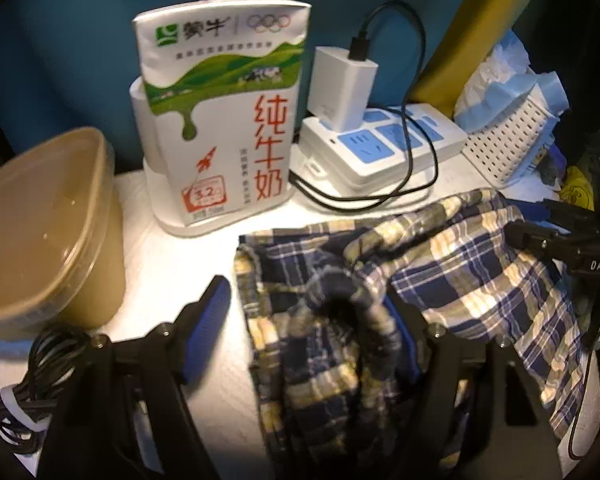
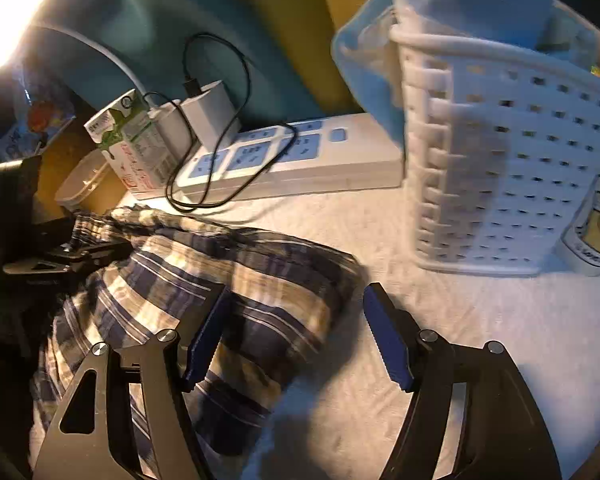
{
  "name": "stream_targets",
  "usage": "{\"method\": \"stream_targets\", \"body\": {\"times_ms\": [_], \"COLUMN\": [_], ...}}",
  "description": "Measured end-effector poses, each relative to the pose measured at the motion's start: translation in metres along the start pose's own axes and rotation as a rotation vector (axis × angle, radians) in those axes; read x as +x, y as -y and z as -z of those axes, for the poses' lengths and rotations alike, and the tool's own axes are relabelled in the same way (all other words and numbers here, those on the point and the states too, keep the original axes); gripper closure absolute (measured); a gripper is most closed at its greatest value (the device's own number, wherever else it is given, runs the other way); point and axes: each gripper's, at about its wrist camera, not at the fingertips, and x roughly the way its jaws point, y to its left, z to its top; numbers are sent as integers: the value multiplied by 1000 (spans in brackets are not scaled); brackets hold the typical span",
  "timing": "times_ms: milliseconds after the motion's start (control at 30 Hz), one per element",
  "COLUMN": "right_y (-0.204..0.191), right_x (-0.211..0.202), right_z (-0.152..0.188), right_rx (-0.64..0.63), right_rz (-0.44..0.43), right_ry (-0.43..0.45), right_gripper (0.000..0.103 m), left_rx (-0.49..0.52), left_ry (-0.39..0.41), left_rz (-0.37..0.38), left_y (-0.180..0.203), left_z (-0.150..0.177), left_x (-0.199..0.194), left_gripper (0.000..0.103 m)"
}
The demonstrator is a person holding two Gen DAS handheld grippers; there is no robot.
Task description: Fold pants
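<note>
In the left wrist view, the left gripper (image 1: 308,328) sits at 6 o'clock with its jaws spread wide. One blue-padded finger rests on bare white table (image 1: 172,256) at 7 o'clock; the other is mostly buried under a bunched fold of the plaid pants (image 1: 440,264). Cloth lies between the fingers, but they do not pinch it.

The pants, blue and cream check, lie crumpled on the table from 6 o'clock out toward 3 o'clock. At 3 o'clock the right gripper (image 1: 540,240) shows as a black tool marked DAS, its tip over the cloth's far edge. A coil of black cable (image 1: 28,376) lies at 8 o'clock. Just beyond it, at 9 o'clock, stands a lidded tan tub (image 1: 48,232).

Farther off, at 12 o'clock, an upright milk carton (image 1: 220,112) stands in a white holder. To its right, at 1 o'clock, a white power strip (image 1: 384,140) carries a white charger (image 1: 340,88) with a black lead looping down onto the table. At 2 o'clock sits a white perforated basket (image 1: 508,140) stuffed with blue and white material.

In the right wrist view, the right gripper (image 2: 296,336) is wide open at 6 o'clock. Its left finger lies over the plaid pants (image 2: 188,280), its right finger over bare table (image 2: 440,292); nothing is clamped. The pants spread from the centre to 9 o'clock, where the left gripper (image 2: 80,256) reaches into the cloth. The basket (image 2: 500,168) looms at 2 o'clock, the power strip (image 2: 300,160) at 12 o'clock, and the carton (image 2: 128,140) at 10 o'clock.
</note>
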Motion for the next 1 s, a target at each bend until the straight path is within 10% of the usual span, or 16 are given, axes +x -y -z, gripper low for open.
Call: {"method": "stream_targets", "body": {"times_ms": [200, 433, 1000], "right_y": [-8, -23, -99], "right_x": [0, -4, -135], "right_z": [-2, -1, 9], "right_rx": [-23, -86, -325], "right_rz": [7, -26, 109], "right_ry": [12, 24, 352], "right_gripper": [33, 83, 86], "left_rx": [24, 57, 99], "left_ry": [26, 32, 345], "left_rz": [9, 70, 42], "left_y": [10, 28, 61], "left_z": [-3, 0, 15], "left_x": [10, 6, -121], "left_gripper": [30, 80, 86]}}
